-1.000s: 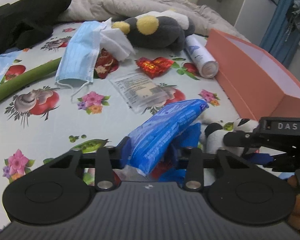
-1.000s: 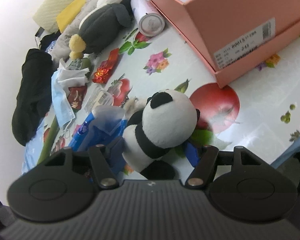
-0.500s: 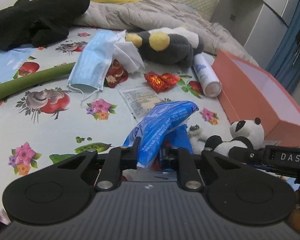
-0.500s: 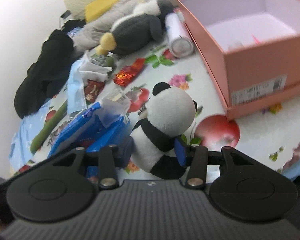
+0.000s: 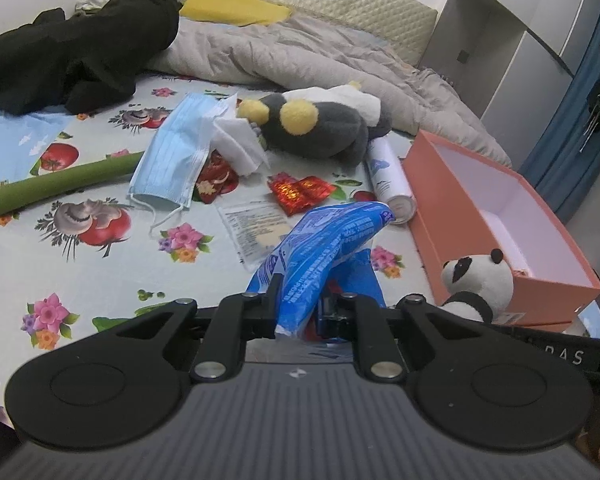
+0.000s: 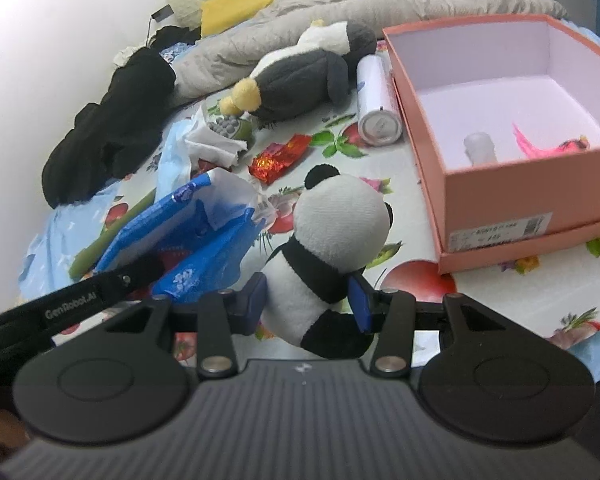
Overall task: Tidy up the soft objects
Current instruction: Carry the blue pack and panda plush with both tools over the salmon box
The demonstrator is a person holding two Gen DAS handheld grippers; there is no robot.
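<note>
My left gripper [image 5: 300,304] is shut on a blue plastic tissue pack [image 5: 324,240] and holds it above the flowered bedsheet; the pack also shows in the right wrist view [image 6: 188,236]. My right gripper [image 6: 308,300] is shut on a small panda plush [image 6: 332,248], lifted off the bed; the panda also shows in the left wrist view [image 5: 476,284]. An open pink shoebox [image 6: 500,184] lies to the right, also seen in the left wrist view [image 5: 500,216]. A grey penguin plush [image 5: 320,124] lies behind.
On the sheet lie a blue face mask [image 5: 172,156], white tissue [image 5: 236,140], red foil wrapper [image 5: 300,192], white can [image 5: 392,180], green tube [image 5: 56,184] and black clothing [image 5: 72,48]. A grey quilt [image 5: 300,52] is bunched behind. The box holds a pink item [image 6: 552,148].
Both grippers have risen and pulled back, lifting the tissue pack and the panda off the bed. The panda now sits nearer the box's open side.
</note>
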